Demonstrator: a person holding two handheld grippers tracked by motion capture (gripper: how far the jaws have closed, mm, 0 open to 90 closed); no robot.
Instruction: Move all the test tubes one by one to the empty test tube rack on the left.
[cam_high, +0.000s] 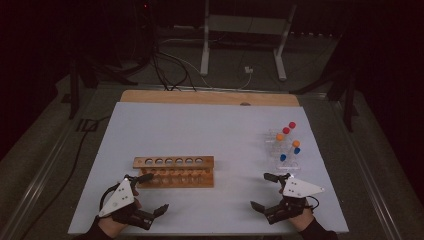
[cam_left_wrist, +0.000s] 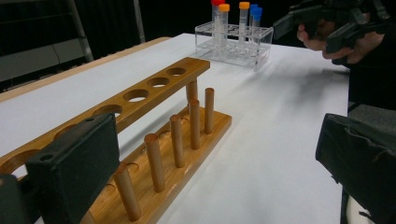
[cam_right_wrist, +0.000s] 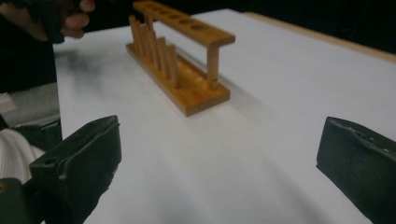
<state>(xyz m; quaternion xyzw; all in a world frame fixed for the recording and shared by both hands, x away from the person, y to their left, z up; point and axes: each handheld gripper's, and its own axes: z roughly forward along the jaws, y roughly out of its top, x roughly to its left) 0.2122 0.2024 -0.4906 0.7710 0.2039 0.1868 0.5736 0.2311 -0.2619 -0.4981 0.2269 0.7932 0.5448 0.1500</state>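
Observation:
An empty wooden tube rack (cam_high: 173, 171) with a row of holes and pegs lies left of the table's middle. At the right stands a clear plastic rack (cam_high: 284, 150) holding several tubes with red, orange and blue caps. My left gripper (cam_high: 156, 192) rests near the front left edge, just in front of the wooden rack's left end. Its jaws are open with nothing between them. My right gripper (cam_high: 261, 190) sits at the front right, below the clear rack, also open and empty. The left gripper view looks along the wooden rack (cam_left_wrist: 154, 107) towards the clear rack (cam_left_wrist: 233, 39).
The white table top (cam_high: 210, 130) has a wooden strip (cam_high: 210, 97) along its far edge. Beyond it, cables and white stand legs (cam_high: 205, 50) are on the dark floor. In the right gripper view, the wooden rack (cam_right_wrist: 187, 60) lies ahead with bare table around it.

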